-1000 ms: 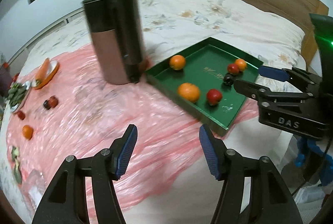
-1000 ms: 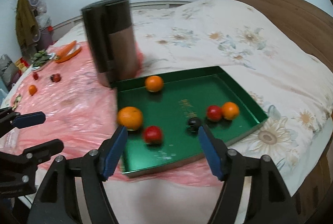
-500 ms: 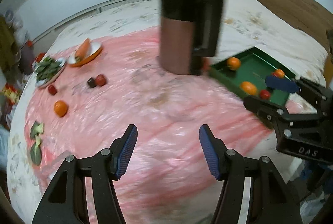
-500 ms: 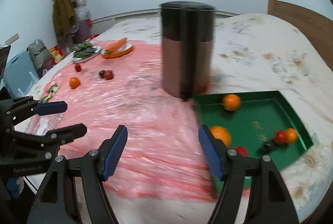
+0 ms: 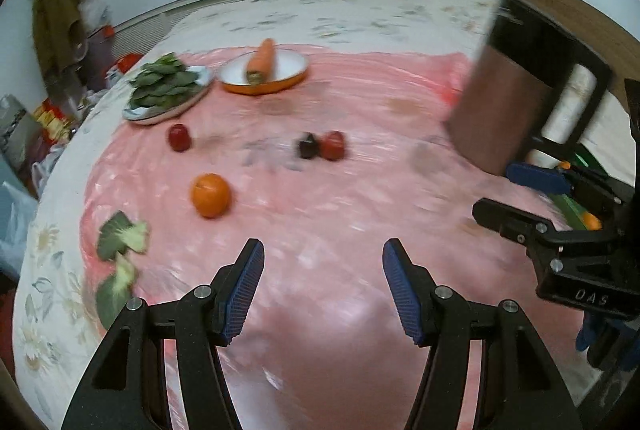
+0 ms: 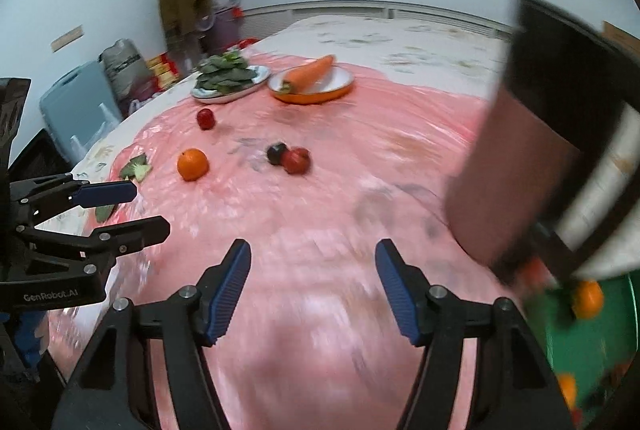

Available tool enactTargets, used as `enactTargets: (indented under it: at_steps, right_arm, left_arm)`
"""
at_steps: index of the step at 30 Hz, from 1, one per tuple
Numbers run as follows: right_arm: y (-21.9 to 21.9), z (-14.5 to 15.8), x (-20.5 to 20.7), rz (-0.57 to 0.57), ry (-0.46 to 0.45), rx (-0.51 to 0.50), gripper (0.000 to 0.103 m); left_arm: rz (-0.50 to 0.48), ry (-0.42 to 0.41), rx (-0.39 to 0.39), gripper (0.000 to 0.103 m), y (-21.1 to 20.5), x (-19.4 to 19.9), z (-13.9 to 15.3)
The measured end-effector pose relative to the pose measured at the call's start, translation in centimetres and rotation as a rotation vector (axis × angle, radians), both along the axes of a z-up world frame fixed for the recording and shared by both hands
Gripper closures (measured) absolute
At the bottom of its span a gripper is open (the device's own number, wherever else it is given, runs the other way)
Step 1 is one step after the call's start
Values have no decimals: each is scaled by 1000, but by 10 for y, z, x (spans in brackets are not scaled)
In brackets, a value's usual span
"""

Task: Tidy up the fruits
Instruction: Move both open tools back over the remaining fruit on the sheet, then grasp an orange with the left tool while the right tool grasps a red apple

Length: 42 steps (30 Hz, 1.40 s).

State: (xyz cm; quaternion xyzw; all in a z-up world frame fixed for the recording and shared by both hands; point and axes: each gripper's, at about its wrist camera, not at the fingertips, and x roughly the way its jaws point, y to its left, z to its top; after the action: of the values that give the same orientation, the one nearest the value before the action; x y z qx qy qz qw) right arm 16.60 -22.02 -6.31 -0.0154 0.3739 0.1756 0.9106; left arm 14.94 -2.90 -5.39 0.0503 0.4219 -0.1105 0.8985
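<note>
An orange [image 5: 210, 194] [image 6: 193, 164], a red fruit [image 5: 179, 137] [image 6: 205, 118], and a dark fruit [image 5: 308, 146] [image 6: 276, 152] touching another red fruit [image 5: 333, 145] [image 6: 296, 160] lie loose on the pink sheet [image 5: 360, 158]. The green tray [image 6: 592, 346] with oranges sits at the right edge. My left gripper [image 5: 323, 284] is open and empty above the sheet, short of the orange; it also shows in the right wrist view [image 6: 132, 208]. My right gripper [image 6: 313, 280] is open and empty; it also shows in the left wrist view [image 5: 516, 196].
A tall brown and black canister [image 5: 516, 98] [image 6: 532, 166] stands at the right beside the tray. A plate of green leaves [image 5: 166, 90] and an orange dish with a carrot [image 5: 264, 68] sit at the back. Loose leaves [image 5: 120, 242] lie at the left.
Both grippers have swung left, away from the green tray and toward the loose fruit. The canister and tray have slid to the right edge. Both grippers stay open.
</note>
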Motion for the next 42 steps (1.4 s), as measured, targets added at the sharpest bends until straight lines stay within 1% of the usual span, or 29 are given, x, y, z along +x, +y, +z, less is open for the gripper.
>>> enactTargets:
  at_steps: [1,3,5,8,10,11,12,14,17,20,24,28,29,30,32,34,36,37,39,42]
  right_arm:
    - [9,-3,18,25,4,-2,7]
    - [21,-9,43,55,17,0,14]
    - [35,-18,72,81,44,0,15]
    - [51,-32,104,103,79,-12,16]
    - [56,-42,121,105,118,-5,17]
    - [58,-47,129,103,138,-4,21]
    - [59,-52,135,102,158,-2,27]
    - [62,-58,144,103,191,-5,29]
    - [64,-63,157,103,221,-12,31]
    - [67,-69,166,105,251,-21,40]
    - [69,-71,173,103,262,-31,43]
    - [72,-72,180,96,278,-40,44]
    - [72,-72,181,96,280,-41,44]
    - [72,-72,181,95,283,-41,45]
    - [72,-72,183,93,290,-44,50]
    - [70,-72,184,89,295,-35,55]
    - [68,-71,184,86,296,-26,62]
    - [67,-71,185,84,296,-20,63]
    - [63,-69,184,80,296,0,71]
    - [59,-66,183,77,296,27,72]
  left_arm:
    - [14,1,6,47,9,10,-2]
    - [58,10,13,47,27,30,-7]
    - [91,30,4,47,43,45,-11]
    - [142,50,11,47,59,67,-18]
    - [177,87,2,47,69,80,-27]
    - [196,107,-6,47,74,86,-31]
    - [209,122,-12,47,77,90,-35]
    - [222,148,-16,47,80,96,-38]
    - [226,176,-16,47,80,105,-44]
    - [227,204,-22,47,78,115,-53]
    - [223,243,-39,47,78,126,-65]
    - [225,268,-60,48,82,133,-71]
    - [227,271,-68,50,83,135,-71]
    - [228,276,-78,57,85,137,-72]
    - [222,288,-97,62,87,139,-73]
    - [223,289,-112,63,90,138,-72]
    - [222,286,-116,63,91,137,-71]
    - [223,285,-121,63,93,137,-71]
    - [230,281,-136,63,97,135,-68]
    - [241,271,-144,63,100,131,-64]
